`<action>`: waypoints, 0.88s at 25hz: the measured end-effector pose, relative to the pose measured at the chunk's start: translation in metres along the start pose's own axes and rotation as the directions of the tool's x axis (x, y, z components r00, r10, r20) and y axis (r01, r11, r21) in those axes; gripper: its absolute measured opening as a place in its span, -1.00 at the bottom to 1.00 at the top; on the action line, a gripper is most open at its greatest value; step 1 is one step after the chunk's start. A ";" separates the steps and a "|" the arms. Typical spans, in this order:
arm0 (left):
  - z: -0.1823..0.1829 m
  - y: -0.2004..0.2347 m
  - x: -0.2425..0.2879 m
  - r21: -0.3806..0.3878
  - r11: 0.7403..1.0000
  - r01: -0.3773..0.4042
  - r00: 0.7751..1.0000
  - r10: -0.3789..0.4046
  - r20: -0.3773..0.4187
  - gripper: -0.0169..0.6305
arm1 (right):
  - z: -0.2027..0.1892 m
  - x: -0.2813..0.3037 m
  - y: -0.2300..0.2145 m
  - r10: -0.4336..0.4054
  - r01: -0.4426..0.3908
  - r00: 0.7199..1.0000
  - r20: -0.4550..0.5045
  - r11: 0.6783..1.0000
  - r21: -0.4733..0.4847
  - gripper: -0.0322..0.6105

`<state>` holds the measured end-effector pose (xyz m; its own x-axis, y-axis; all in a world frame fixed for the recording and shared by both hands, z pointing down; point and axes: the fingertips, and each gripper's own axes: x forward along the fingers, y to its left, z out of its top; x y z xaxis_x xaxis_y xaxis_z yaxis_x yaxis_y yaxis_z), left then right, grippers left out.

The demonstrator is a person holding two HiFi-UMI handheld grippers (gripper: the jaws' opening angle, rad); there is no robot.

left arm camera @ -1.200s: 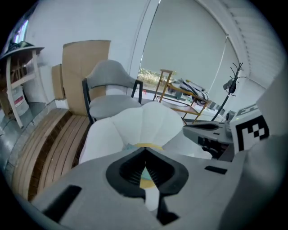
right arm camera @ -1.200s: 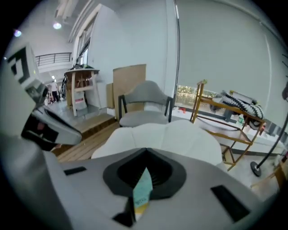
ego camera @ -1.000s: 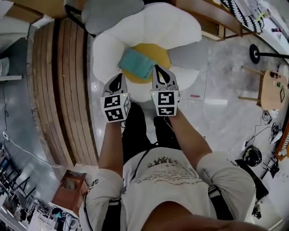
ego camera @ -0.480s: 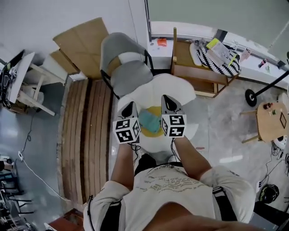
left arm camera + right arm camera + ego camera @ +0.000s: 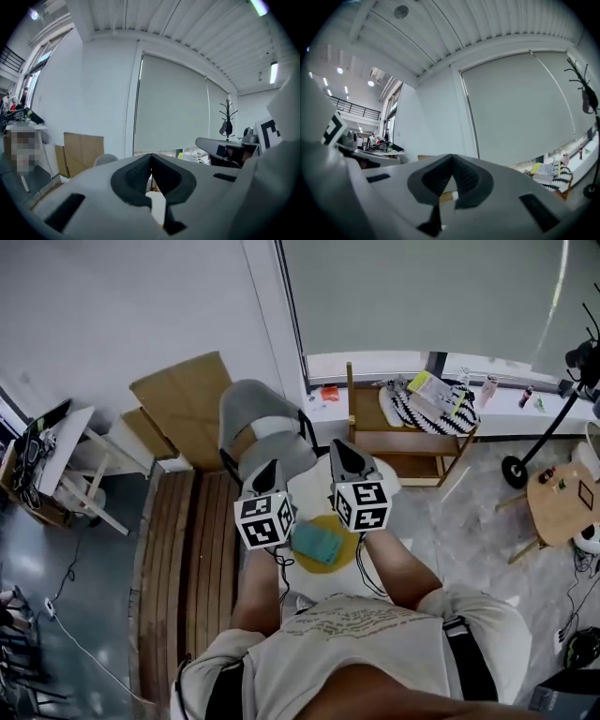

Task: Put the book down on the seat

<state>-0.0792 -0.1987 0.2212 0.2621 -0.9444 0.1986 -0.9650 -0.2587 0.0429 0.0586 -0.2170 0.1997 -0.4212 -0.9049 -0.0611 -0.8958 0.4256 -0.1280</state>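
The left tool [image 5: 271, 466] and right tool [image 5: 339, 446] are closed, holding nothing. The book [image 5: 319, 543] lies on the seat [image 5: 319, 519] below, between them. A grey chair [image 5: 267, 439] stands ahead.

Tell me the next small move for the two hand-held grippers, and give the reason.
Probably none on the book: draw both back to a rest pose, away from the seat. The teal book already lies flat on the yellow centre of the flower cushion seat, and the left hand-held gripper and right hand-held gripper are shut, empty and apart from it.
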 end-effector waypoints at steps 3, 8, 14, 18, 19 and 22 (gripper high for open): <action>0.020 0.003 0.002 0.001 1.000 0.001 0.999 -0.001 0.040 -0.89 | 0.010 0.003 -0.001 -0.014 0.014 1.000 -0.003 0.999 -0.034 -0.82; 0.025 0.004 0.011 0.007 1.000 0.019 0.999 -0.019 0.036 -0.89 | 0.016 0.003 -0.003 -0.024 0.024 1.000 0.001 0.999 -0.045 -0.82; 0.027 -0.014 0.023 0.029 0.999 0.034 0.998 -0.035 0.044 -0.89 | 0.013 -0.003 -0.014 -0.031 0.030 0.999 -0.014 0.998 -0.058 -0.82; 0.028 -0.020 0.030 0.023 0.999 0.039 0.998 -0.040 0.044 -0.89 | 0.010 -0.003 -0.026 -0.043 0.042 0.999 -0.027 0.999 -0.030 -0.82; 0.027 -0.021 0.031 0.024 0.999 0.040 0.998 -0.041 0.039 -0.89 | 0.009 -0.001 -0.028 -0.042 0.041 0.999 -0.031 0.999 -0.021 -0.82; 0.022 -0.023 0.034 0.030 0.999 0.041 0.999 -0.042 0.025 -0.89 | 0.007 0.000 -0.029 -0.038 0.037 0.999 -0.038 0.999 -0.028 -0.82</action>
<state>-0.0478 -0.2295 0.2051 0.3027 -0.9375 0.1718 -0.9526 -0.3035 0.0221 0.0853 -0.2295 0.1969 -0.3920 -0.9198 -0.0185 -0.9143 0.3918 -0.1029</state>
